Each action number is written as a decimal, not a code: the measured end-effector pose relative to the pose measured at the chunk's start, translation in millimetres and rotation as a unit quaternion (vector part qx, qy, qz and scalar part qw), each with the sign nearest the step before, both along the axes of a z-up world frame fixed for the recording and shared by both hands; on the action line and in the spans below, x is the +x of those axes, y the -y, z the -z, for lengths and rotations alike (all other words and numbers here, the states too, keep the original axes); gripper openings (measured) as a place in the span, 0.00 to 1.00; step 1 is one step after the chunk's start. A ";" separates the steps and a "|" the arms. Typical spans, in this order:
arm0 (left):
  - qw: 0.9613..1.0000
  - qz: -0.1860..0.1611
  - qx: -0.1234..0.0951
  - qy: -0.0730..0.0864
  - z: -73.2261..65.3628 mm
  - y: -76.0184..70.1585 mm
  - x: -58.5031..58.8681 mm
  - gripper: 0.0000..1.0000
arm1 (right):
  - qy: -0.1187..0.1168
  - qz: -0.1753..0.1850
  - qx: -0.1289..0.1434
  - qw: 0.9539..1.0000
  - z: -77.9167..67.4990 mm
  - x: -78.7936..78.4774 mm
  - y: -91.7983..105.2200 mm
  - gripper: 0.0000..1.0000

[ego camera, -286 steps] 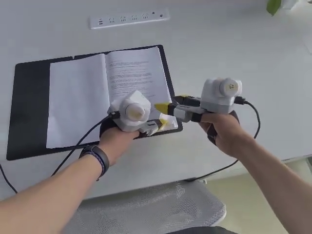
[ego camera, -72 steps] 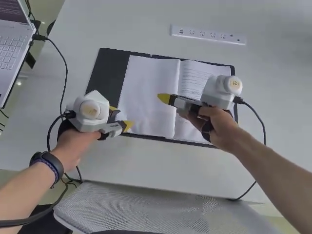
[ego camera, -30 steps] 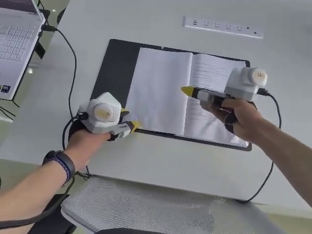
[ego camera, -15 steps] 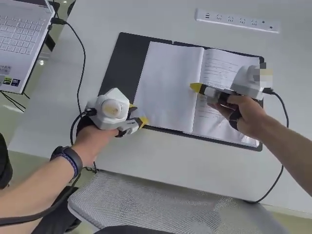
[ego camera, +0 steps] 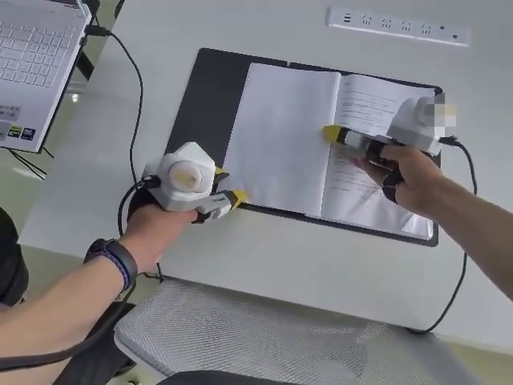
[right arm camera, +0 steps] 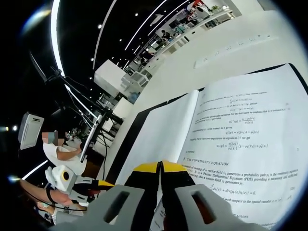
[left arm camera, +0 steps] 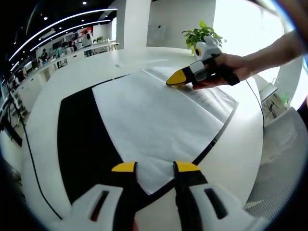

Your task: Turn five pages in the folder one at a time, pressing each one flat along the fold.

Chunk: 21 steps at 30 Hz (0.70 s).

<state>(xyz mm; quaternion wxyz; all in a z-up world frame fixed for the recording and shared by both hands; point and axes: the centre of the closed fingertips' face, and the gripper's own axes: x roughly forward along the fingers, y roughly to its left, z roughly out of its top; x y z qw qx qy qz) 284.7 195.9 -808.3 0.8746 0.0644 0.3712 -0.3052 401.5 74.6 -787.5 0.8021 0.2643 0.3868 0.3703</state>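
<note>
1. On the white workbench, the black folder lies open and flat. A blank white page is on its left and a printed page on its right. A strip of bare black cover shows to the left of the blank page.
2. The fold runs from near to far between the two pages, and both pages lie flat against the folder.
3. The right gripper points left across the printed page, and its yellow tips rest at the fold, about halfway along it. In the right gripper view its two jaws are pressed together with nothing between them, on the printed page's inner edge beside lines of formulae.
4. The left gripper sits at the near edge of the folder, by the near left corner of the blank page. In the left gripper view its jaws stand apart and grasp nothing, and the page corner shows through the gap. Whether the tips touch the paper cannot be told.
5. The two grippers are well apart, with the blank page between them.
6. A laptop stands at the far left, and a black cable runs from it toward the left gripper.
7. A white power strip lies on the workbench beyond the folder.
8. A grey mesh chair is at the near edge, under the person's arms. A dark wristband is on the left wrist.
</note>
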 end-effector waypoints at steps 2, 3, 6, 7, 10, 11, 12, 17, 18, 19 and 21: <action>1.000 0.000 0.001 0.000 -0.1 -0.2 0.1 0.28 | 0.000 -0.001 0.001 1.000 -0.4 -0.2 -0.4 0.00; 1.000 0.000 0.000 0.000 -0.5 -0.1 -0.1 0.28 | 0.000 -0.002 0.002 1.000 -0.5 -0.3 -0.4 0.00; 1.000 0.001 0.001 0.000 -0.9 0.4 -0.4 0.28 | -0.003 -0.005 0.009 1.000 -0.2 0.4 -0.1 0.00; 1.000 0.001 0.001 -0.001 -1.1 0.7 -0.7 0.29 | -0.003 -0.005 0.012 1.000 -0.2 1.6 -0.1 0.00; 1.000 0.002 0.002 -0.001 -1.4 1.0 -1.0 0.29 | -0.001 -0.005 0.012 1.000 0.1 6.8 -0.2 0.00; 1.000 0.002 0.002 -0.001 -1.7 1.0 -1.1 0.29 | -0.001 -0.005 0.012 1.000 0.3 8.9 -0.4 0.00; 1.000 0.001 0.002 -0.001 -1.9 0.9 -1.1 0.29 | -0.002 -0.004 0.014 1.000 0.7 12.4 -0.9 0.00; 1.000 0.004 0.001 0.000 -5.9 1.6 -3.0 0.29 | -0.005 0.000 0.025 1.000 1.8 28.2 -1.4 0.00; 1.000 0.003 -0.001 -0.002 -6.7 1.7 -3.2 0.28 | -0.003 0.002 0.026 1.000 0.1 30.6 -2.3 0.00; 1.000 0.003 -0.002 -0.002 -7.0 1.6 -3.2 0.28 | -0.003 0.003 0.028 1.000 -0.1 32.6 -2.5 0.00; 1.000 0.003 -0.001 -0.002 -7.8 1.8 -3.6 0.28 | -0.003 0.010 0.034 0.999 -2.0 36.4 -3.6 0.00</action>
